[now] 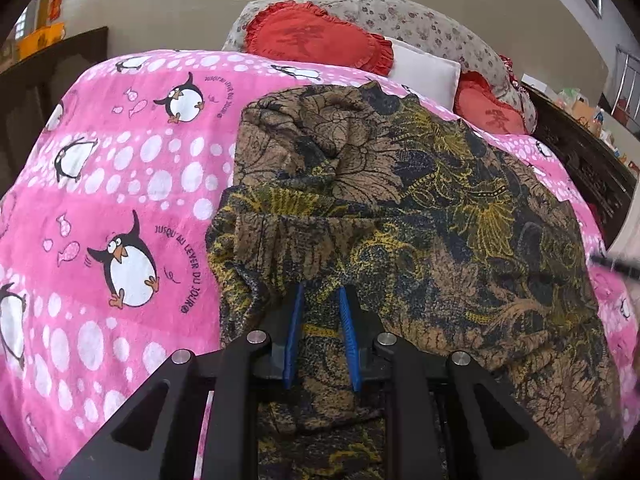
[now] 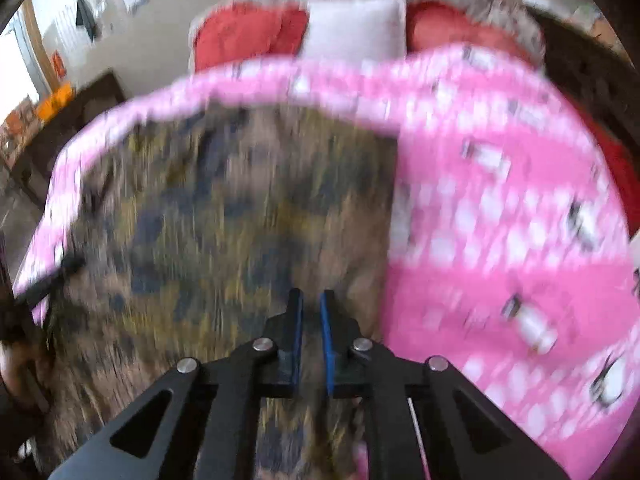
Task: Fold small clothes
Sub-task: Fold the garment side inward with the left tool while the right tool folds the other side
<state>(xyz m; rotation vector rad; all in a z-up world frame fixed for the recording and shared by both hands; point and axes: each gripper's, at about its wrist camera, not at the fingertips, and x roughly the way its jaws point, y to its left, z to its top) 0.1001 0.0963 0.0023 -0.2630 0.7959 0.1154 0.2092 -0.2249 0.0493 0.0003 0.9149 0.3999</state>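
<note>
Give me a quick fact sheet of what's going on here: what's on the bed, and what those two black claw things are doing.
surface: pink penguin blanket on a bed
garment: brown, yellow and black floral-print garment, rumpled, partly folded over itself
left gripper: shut on the garment's near edge
right gripper: shut on the garment, picture blurred
pillows: red heart pillow, white pillow, at the far end

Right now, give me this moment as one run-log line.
stage: fold under way | left claw: shut on patterned garment | right claw: shut on same garment | surface: pink penguin blanket | right view: blurred
</note>
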